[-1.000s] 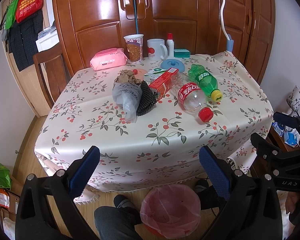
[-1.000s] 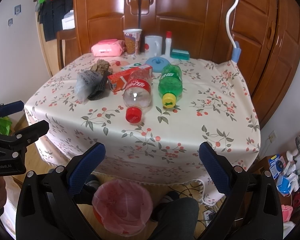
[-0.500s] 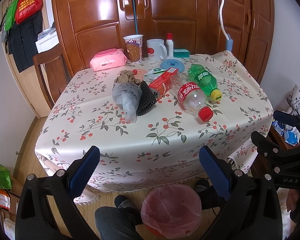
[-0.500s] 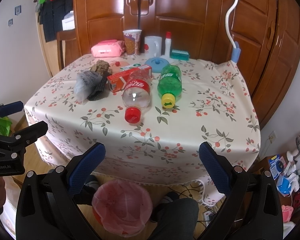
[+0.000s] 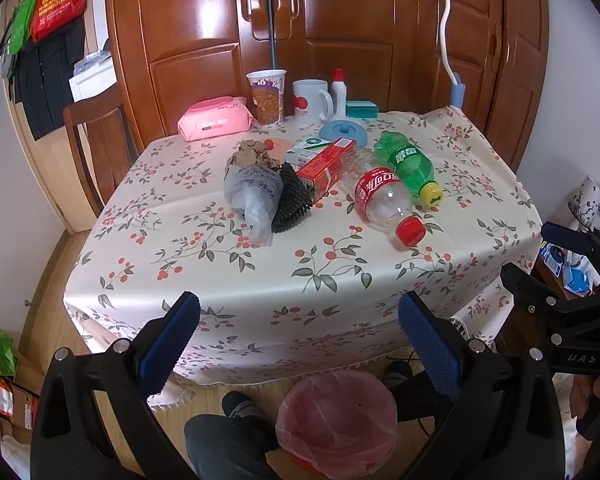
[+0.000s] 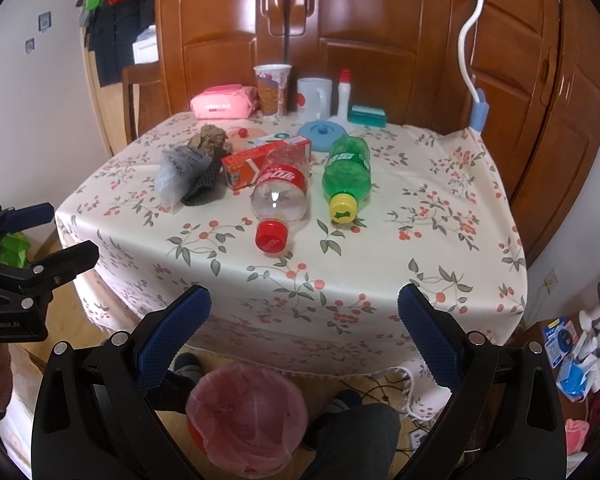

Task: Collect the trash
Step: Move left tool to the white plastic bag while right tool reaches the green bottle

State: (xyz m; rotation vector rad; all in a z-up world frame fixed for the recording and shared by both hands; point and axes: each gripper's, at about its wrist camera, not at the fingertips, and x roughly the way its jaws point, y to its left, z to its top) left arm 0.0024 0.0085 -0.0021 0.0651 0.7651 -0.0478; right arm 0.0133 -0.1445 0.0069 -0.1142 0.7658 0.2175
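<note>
Trash lies mid-table: a clear cola bottle with a red cap (image 5: 384, 204) (image 6: 278, 200), a green bottle with a yellow cap (image 5: 410, 166) (image 6: 346, 174), a red carton (image 5: 326, 166) (image 6: 260, 162), a grey plastic bag (image 5: 252, 196) (image 6: 178, 170), a black mesh piece (image 5: 290, 202) and brown crumpled paper (image 5: 252, 154). A bin with a pink liner (image 5: 338, 412) (image 6: 246, 412) stands on the floor below the table's front edge. My left gripper (image 5: 298, 344) and right gripper (image 6: 304, 340) are open and empty, held before the table's front edge.
At the table's back stand a pink wipes pack (image 5: 216, 122), a paper cup (image 5: 266, 96), a white mug (image 5: 310, 100), a white bottle (image 5: 338, 92) and a blue lid (image 5: 344, 134). A wooden chair (image 5: 96, 144) stands left. A wardrobe (image 5: 320, 36) is behind. My legs are under the table.
Both grippers have drifted slightly; the table scene looks nearly the same. Nothing was taken hold of.
</note>
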